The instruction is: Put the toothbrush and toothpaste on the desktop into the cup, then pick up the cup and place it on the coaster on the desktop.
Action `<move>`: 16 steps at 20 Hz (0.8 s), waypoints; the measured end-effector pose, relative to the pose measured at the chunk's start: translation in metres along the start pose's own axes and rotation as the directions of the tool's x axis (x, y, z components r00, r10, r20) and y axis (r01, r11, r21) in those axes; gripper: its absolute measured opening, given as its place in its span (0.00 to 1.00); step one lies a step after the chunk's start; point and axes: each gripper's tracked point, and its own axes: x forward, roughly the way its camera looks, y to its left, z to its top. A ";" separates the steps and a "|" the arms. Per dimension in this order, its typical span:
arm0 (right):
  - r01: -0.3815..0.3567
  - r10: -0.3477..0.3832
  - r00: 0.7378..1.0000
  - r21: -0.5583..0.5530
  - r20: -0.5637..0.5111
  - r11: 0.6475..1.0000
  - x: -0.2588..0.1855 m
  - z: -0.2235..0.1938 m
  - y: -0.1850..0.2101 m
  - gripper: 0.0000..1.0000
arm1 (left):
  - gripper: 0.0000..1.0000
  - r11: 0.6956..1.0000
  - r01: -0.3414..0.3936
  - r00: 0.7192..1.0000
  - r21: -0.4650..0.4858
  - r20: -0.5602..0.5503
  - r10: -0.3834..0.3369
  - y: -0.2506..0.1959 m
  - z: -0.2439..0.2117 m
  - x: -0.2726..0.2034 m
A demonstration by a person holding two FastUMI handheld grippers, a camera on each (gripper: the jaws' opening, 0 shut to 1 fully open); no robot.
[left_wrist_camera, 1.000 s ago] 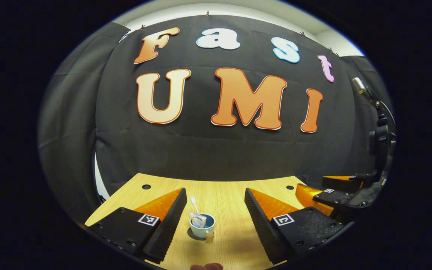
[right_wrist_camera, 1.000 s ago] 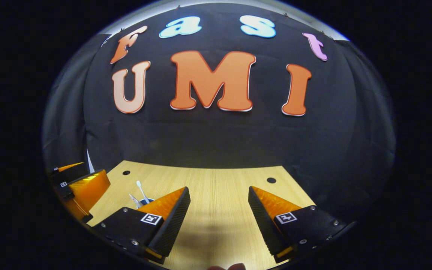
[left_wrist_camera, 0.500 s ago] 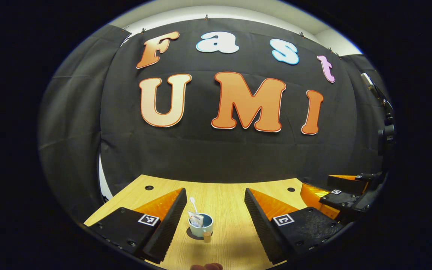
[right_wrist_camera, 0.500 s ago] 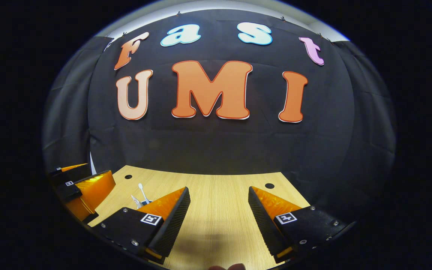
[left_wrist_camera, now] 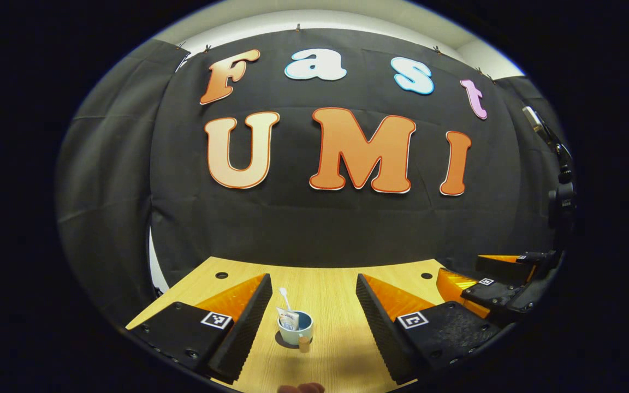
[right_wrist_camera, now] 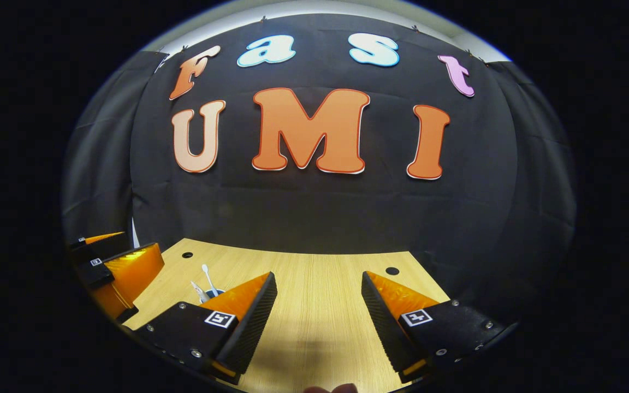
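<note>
My left hand-held gripper (left_wrist_camera: 310, 316) gapes wide, empty; so does my right hand-held gripper (right_wrist_camera: 319, 319). The cup (left_wrist_camera: 295, 329), holding toothbrush (left_wrist_camera: 285, 299) and toothpaste (left_wrist_camera: 288, 321), sits on the dark coaster (left_wrist_camera: 280, 341) mid-counter (left_wrist_camera: 325, 284). Brushing it while pulling away could topple it.

Wooden table (left_wrist_camera: 325, 292): pale grain, running back to the black cloth wall (left_wrist_camera: 314, 218). Two round holes near its far corners, one left (left_wrist_camera: 221, 275), one right (left_wrist_camera: 422, 275). Cloth hangs in folds; a white wall (left_wrist_camera: 320, 16) shows above its top edge. At the right edge, a dark stand (left_wrist_camera: 560, 191) with cable, details unclear.
</note>
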 end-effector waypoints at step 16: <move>0.005 -0.006 1.000 0.013 0.016 1.000 -0.019 0.012 -0.006 0.94 | 0.94 1.000 0.015 1.000 0.015 0.016 -0.015 -0.001 0.003 -0.005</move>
